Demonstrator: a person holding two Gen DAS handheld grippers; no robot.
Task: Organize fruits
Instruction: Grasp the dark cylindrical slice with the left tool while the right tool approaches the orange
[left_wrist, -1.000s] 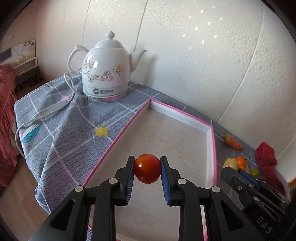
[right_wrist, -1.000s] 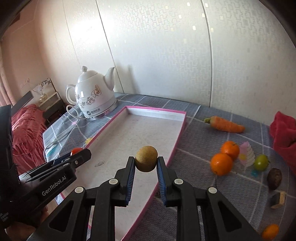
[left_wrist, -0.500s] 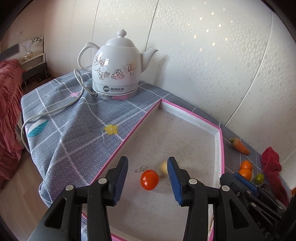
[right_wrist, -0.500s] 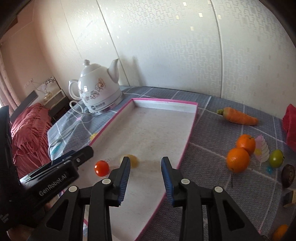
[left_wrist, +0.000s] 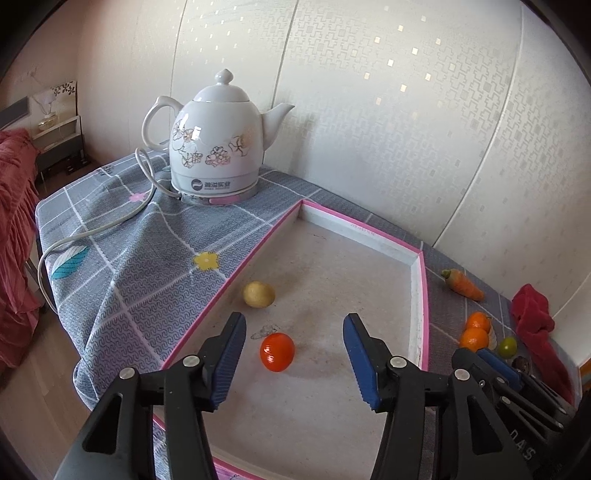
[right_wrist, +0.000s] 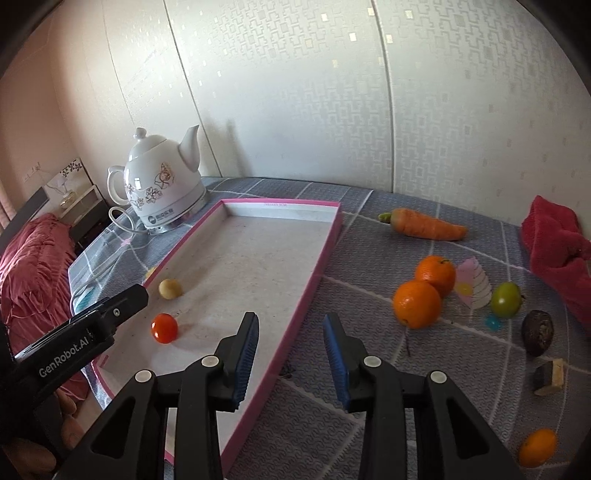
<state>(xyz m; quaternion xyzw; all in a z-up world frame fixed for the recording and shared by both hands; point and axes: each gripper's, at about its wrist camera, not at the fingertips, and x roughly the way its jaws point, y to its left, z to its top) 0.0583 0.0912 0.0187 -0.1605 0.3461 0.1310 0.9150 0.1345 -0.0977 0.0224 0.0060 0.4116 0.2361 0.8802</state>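
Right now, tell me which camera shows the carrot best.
The right wrist view: the carrot lies whole and unobstructed on the grey cloth, right of the pink-rimmed tray, green stem end visible. The left wrist view shows the same carrot small and squeezed at the fisheye's right edge, beyond the tray's far corner.

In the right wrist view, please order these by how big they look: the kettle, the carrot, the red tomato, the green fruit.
1. Kettle
2. Carrot
3. Green fruit
4. Red tomato

The last two look nearly alike, so their order is unsure.
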